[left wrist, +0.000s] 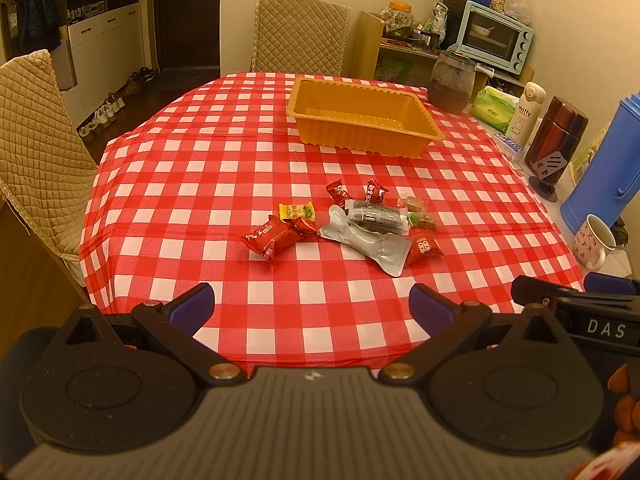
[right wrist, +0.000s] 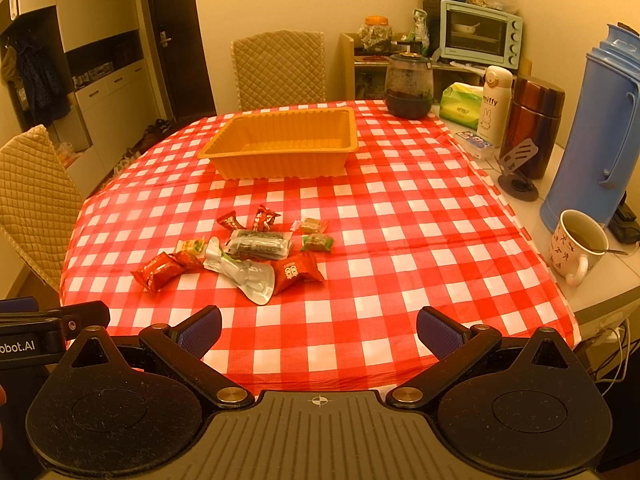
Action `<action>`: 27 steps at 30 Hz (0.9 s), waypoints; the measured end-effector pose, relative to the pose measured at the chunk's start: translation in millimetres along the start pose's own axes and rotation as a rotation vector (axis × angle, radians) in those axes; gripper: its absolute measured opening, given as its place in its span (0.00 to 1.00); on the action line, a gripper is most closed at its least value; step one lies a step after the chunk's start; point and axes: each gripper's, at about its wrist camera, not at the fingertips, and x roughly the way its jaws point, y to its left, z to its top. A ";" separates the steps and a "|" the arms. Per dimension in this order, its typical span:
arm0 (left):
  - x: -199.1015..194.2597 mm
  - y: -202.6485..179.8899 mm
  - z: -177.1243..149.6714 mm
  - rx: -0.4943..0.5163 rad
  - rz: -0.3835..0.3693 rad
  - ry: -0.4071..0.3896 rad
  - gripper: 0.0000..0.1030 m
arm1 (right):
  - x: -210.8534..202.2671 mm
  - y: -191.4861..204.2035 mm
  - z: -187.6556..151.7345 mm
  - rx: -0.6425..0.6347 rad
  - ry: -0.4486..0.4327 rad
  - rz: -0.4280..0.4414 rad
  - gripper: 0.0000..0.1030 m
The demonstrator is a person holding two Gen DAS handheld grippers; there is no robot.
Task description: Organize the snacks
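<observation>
I hold both grippers, left [left wrist: 311,304] and right [right wrist: 319,330], jaws wide and empty, at the table's near edge. Snacks [right wrist: 248,252] lie mid-table; the tray [right wrist: 280,148] waits empty behind them, ready for filling.

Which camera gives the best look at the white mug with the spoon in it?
The right wrist view: the white mug shows whole, spoon and liquid visible inside. The left wrist view shows the mug smaller at the frame's edge, its inside unclear.

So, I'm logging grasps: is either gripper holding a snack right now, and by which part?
Nothing is held. The left gripper and right gripper are both open and empty; the snacks lie on the tablecloth.
</observation>
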 end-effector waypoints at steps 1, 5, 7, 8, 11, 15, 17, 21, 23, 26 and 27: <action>0.0 0.0 0.0 -0.001 -0.001 0.000 1.00 | 0.1 0.4 0.0 0.000 0.000 -0.001 1.00; -0.1 -0.2 0.0 0.000 -0.001 0.000 1.00 | 0.0 0.0 0.0 -0.001 0.001 0.001 1.00; 0.1 -0.2 0.0 0.000 -0.002 0.000 1.00 | 0.2 0.4 0.1 -0.001 0.000 0.000 1.00; 0.2 -0.9 0.0 0.000 -0.002 0.000 1.00 | 0.4 0.2 0.0 -0.002 0.000 0.000 1.00; 0.2 -1.6 0.1 0.000 -0.002 0.000 1.00 | 0.7 0.0 0.1 -0.001 0.001 0.000 1.00; 0.5 -1.9 0.1 0.000 -0.003 0.002 1.00 | 1.0 -0.4 -0.2 -0.001 0.002 0.000 1.00; 0.3 -2.5 -0.1 0.002 -0.002 0.002 1.00 | 2.0 -1.2 -0.4 -0.001 0.004 -0.001 1.00; 1.9 -3.4 -1.6 0.002 -0.007 0.006 1.00 | 4.2 -1.3 -1.1 0.001 0.007 -0.001 1.00; 3.9 -3.0 -2.6 -0.001 -0.010 0.009 1.00 | 6.1 -1.5 -1.7 0.001 0.009 0.000 1.00; 9.6 0.7 -3.0 -0.011 -0.010 0.014 1.00 | 9.9 -1.2 -2.6 0.006 0.009 0.000 1.00; 11.9 2.9 -2.5 -0.015 -0.012 0.017 0.99 | 11.0 -1.3 -3.0 0.008 0.008 0.000 1.00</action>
